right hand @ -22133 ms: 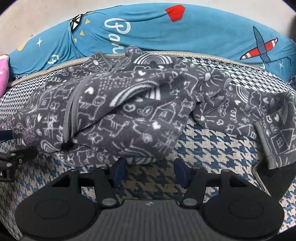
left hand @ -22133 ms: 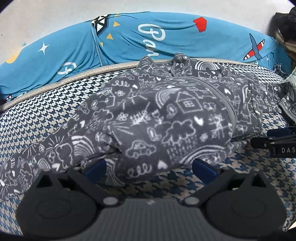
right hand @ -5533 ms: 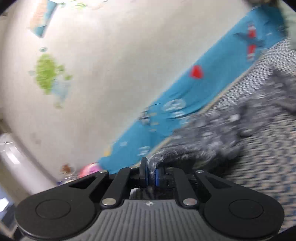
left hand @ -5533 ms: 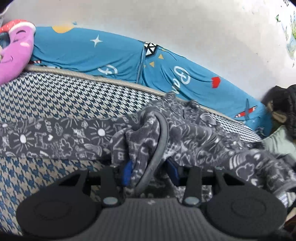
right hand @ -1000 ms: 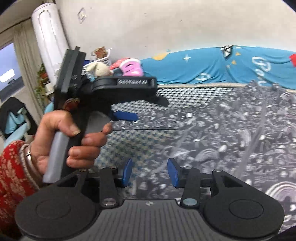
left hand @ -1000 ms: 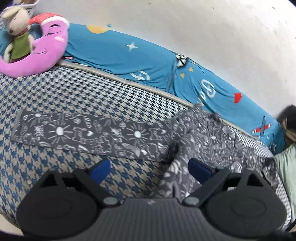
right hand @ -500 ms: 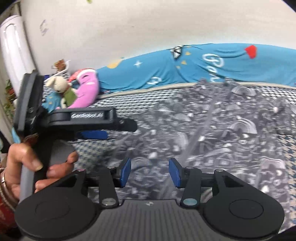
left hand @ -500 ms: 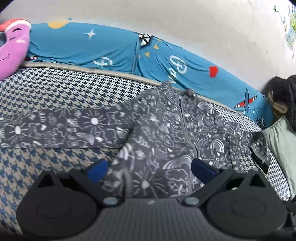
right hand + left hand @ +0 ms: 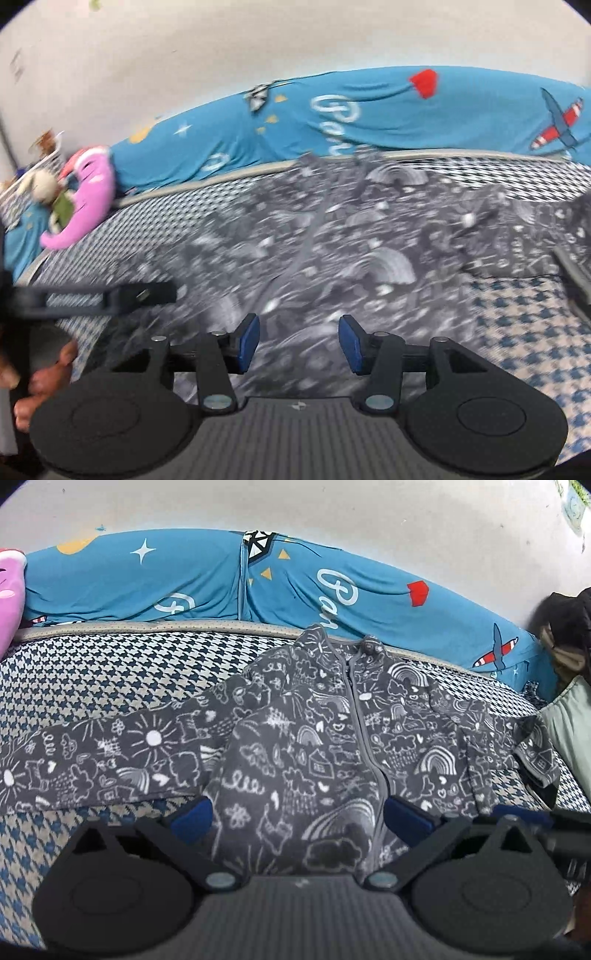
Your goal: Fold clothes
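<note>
Left wrist view: grey doodle-print jacket [image 9: 332, 746] spread flat on houndstooth bed [image 9: 110, 672] — centre frame.
Left gripper [image 9: 297, 818]: released, empty.
Right gripper [image 9: 298, 345]: released — blurred.

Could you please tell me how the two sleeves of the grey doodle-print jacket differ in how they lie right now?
The left sleeve of the grey doodle-print fleece jacket lies stretched flat and straight across the houndstooth bedcover. The right sleeve is bunched, its cuff turned up. Both share the white doodle print.
</note>
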The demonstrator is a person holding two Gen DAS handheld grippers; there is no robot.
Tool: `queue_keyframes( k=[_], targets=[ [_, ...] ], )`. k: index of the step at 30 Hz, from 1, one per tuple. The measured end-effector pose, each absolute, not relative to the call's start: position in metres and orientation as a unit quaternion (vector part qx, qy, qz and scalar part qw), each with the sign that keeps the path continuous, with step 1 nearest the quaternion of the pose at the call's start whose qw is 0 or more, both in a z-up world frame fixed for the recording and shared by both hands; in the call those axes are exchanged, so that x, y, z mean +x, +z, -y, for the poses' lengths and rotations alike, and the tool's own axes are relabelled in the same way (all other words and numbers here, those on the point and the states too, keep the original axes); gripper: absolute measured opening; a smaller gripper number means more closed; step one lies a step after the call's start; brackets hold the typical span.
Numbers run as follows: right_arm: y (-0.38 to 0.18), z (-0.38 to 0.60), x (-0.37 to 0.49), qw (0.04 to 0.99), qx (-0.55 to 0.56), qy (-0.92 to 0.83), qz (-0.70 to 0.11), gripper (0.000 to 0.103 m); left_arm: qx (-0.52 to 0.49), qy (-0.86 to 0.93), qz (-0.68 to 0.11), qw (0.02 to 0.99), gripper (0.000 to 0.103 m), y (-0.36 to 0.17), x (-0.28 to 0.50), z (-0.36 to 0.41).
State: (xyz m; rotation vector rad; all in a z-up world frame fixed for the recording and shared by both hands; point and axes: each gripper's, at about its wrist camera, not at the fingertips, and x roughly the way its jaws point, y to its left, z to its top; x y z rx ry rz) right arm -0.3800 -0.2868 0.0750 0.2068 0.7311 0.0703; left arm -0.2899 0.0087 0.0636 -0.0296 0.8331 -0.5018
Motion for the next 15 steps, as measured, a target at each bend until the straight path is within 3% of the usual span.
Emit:
queue_keyframes(
  k=[15],
  targets=[
    [0.060,0.366,-0.323,0.908,0.180,-0.087,-0.369,0.061,-0.051,-0.212,-0.406,0.887,0.103,0.070,-0.226,-0.018]
  ],
)
